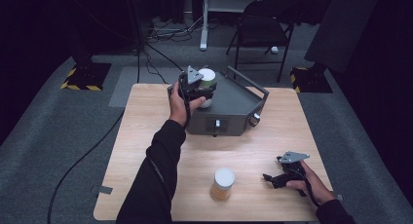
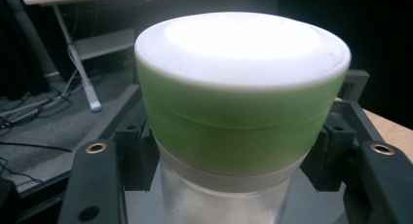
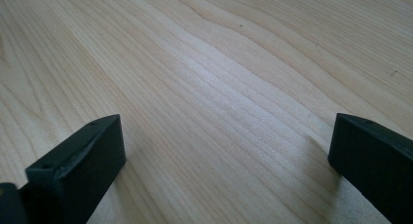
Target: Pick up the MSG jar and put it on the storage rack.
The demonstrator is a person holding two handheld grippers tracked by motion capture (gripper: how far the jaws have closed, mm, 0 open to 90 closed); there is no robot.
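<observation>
Dark carpeted floor and a folding chair [image 1: 260, 27] ring your wooden tabletop [image 1: 146, 136] in the high view. At twelve o'clock on it sits a dark grey metal tray-box [image 1: 234, 109] with a raised rail. Your left gripper [image 1: 197, 90] holds a green-banded jar [image 1: 208, 78] with a white lid over the box's ten o'clock corner. A second jar [image 1: 223, 184], white-lidded with amber contents, stands at six o'clock, and your right gripper [image 1: 282, 177] rests low at four o'clock, just beside it but apart.

Seen from the left gripper view, the fingers [image 2: 95, 185] are clamped on the green-banded jar [image 2: 243, 117] below its green band, on the frosted body, with the box's deck under it. Whether the base already touches the deck is hidden. Keep the jar upright, lower it until it seats flat, well inside the rail, and only then ease your grip.

From the right gripper view, the fingers [image 3: 78, 160] stand wide apart over bare tabletop [image 3: 219, 78], holding nothing. Leave that hand parked clear of the amber jar until the left one is free.
</observation>
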